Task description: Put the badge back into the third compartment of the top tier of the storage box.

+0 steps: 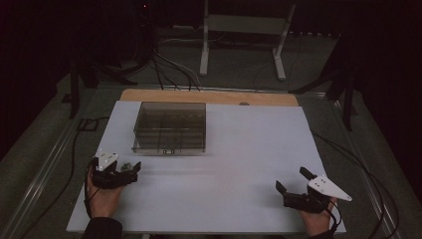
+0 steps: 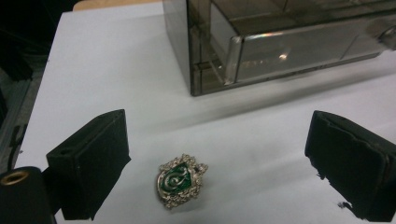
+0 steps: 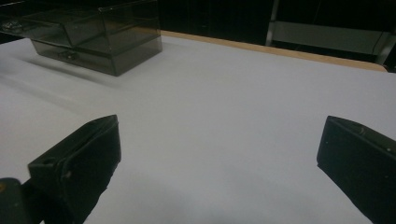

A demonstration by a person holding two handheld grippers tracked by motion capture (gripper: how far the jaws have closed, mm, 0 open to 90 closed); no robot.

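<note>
A small silver badge with a green crest [image 2: 181, 180] lies flat on the white table [image 1: 239, 154], seen as a small glint [image 1: 126, 165] at the left front. My left gripper [image 2: 218, 140] is open, its jaws standing wide on either side of the badge without touching it; from above the left gripper [image 1: 130, 167] rests at the table's left front. A smoky transparent box [image 1: 170, 127] with inner compartments and a small front latch stands behind it, also close in the left gripper view [image 2: 280, 42]. My right gripper [image 1: 292, 179] sits open at the right front with nothing between its jaws [image 3: 219, 135].
The smoky box [image 3: 93, 37] is far left of the right gripper. A wooden strip [image 1: 209, 96] runs along the table's back edge. A white frame stand [image 1: 244, 25] and cables [image 1: 169, 69] lie on the floor beyond the table.
</note>
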